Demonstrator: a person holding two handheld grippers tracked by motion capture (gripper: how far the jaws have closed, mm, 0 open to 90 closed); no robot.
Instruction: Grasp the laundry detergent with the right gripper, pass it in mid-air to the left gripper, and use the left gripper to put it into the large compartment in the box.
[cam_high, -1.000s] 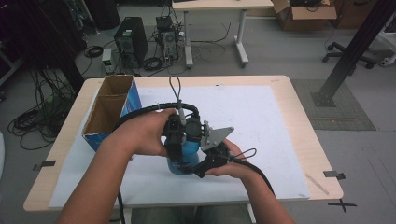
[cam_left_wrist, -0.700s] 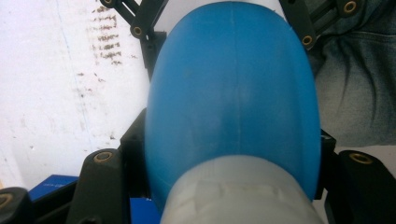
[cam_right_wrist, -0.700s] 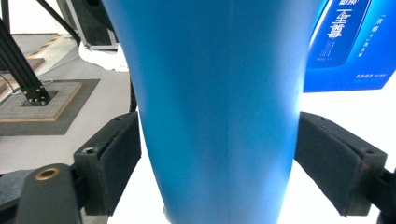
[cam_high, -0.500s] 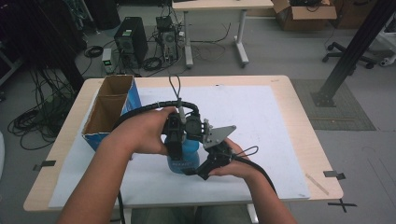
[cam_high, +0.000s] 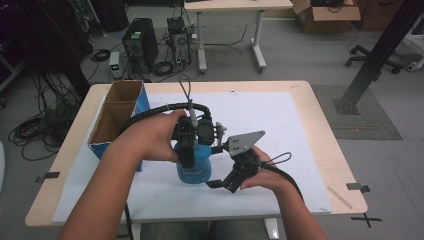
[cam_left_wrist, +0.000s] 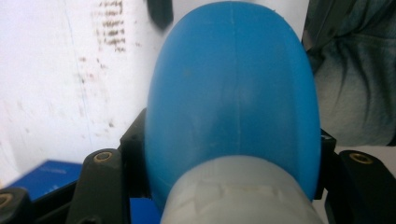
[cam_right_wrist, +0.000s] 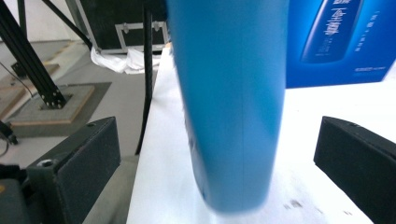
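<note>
Blue bottle: the smooth, glossy blue plastic bottle (cam_high: 194, 165) you are working on stands upright on the white sheet near the table's front edge, between your two hands. In the left gripper view its body (cam_left_wrist: 233, 98) is a rounded oval with a faint moulded seam down the middle and a pale grey, matte collar at the neck.
Left gripper: your left gripper (cam_high: 186, 146), black and hard-edged, comes down over the bottle's top and is clenched on its upper part; in the left gripper view both black jaws press against the bottle's sides just below the shoulder.
Right gripper: your right gripper (cam_high: 222, 182), carrying the grey three-cornered plate, sits low beside the bottle's base. Its jaws have just been opening. In the right gripper view the bottle's lower body (cam_right_wrist: 231, 102) stands between the two blocky, matte black pads (cam_right_wrist: 88, 158) with clear gaps on both sides, so this grip is released.
Surface: a flat white paper sheet (cam_high: 280, 130), lightly smudged with dark specks, covers most of the pale wooden table (cam_high: 327, 145).
Box: an open cardboard box with blue printed outer walls (cam_high: 117, 117) and plain brown inside stands at the table's left, well apart from the bottle.
Cables: ribbed black cable (cam_high: 165, 110) arches over your left hand (cam_high: 150, 142).
</note>
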